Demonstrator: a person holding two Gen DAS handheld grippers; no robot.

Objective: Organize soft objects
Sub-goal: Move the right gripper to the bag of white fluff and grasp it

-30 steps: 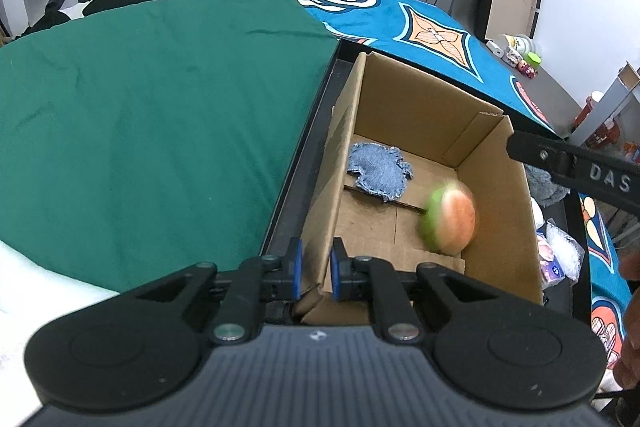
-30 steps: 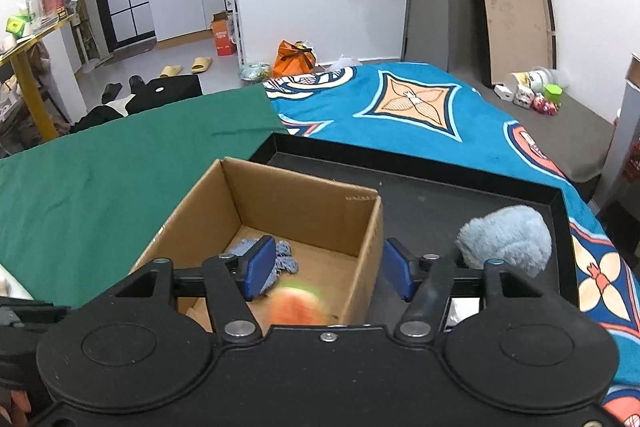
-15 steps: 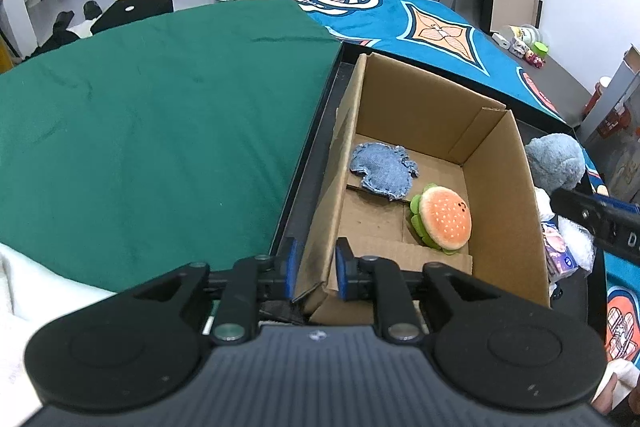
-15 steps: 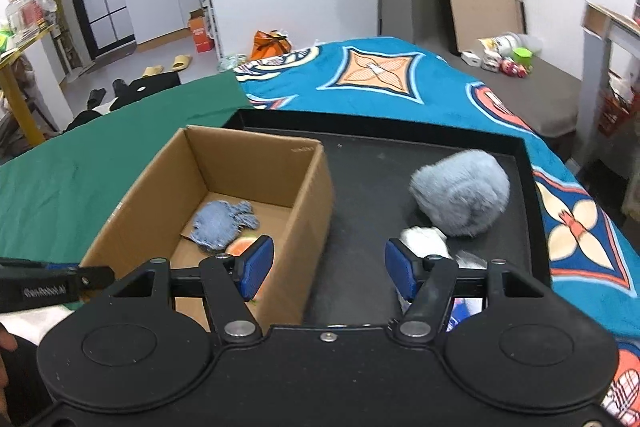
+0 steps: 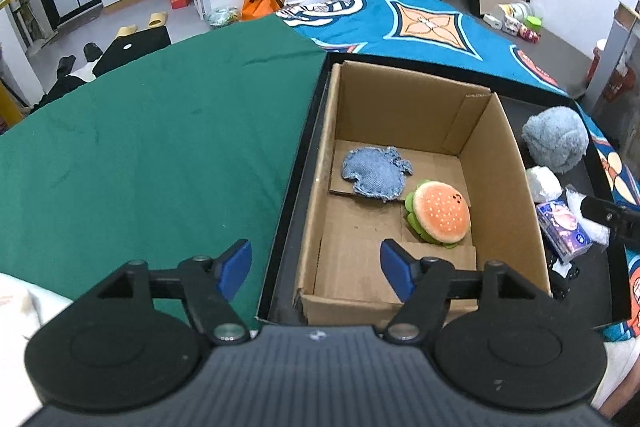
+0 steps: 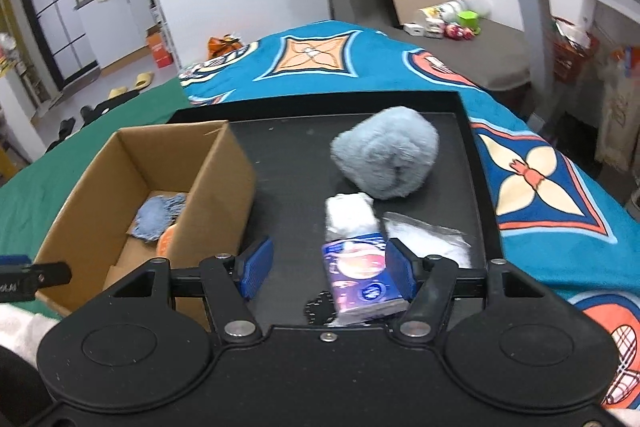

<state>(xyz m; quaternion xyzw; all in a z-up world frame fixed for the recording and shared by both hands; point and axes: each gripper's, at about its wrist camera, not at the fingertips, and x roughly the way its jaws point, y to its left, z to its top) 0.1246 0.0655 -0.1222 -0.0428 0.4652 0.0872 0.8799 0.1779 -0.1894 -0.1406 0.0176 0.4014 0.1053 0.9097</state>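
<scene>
A cardboard box [image 5: 504,163] stands on a black tray [image 6: 288,163]. Inside it lie a plush burger [image 5: 438,213] and a blue denim patch [image 5: 376,173]. My left gripper [image 5: 316,269] is open and empty over the box's near left corner. My right gripper [image 6: 326,267] is open and empty above a purple tissue pack [image 6: 362,277]. Beyond the pack lie a white soft bundle [image 6: 350,213] and a fluffy grey-blue ball [image 6: 386,157]. The box [image 6: 216,195] is left of my right gripper.
A clear plastic bag [image 6: 424,241] lies right of the tissue pack. A green cloth [image 5: 152,147] covers the surface to the left, a blue patterned cloth [image 6: 540,187] to the right and back. The tray rim [image 6: 480,167] is raised.
The burger fell into the box and settled. My left gripper let go of the box's wall and opened. My right gripper swung right, from over the box to over the tissue pack.
</scene>
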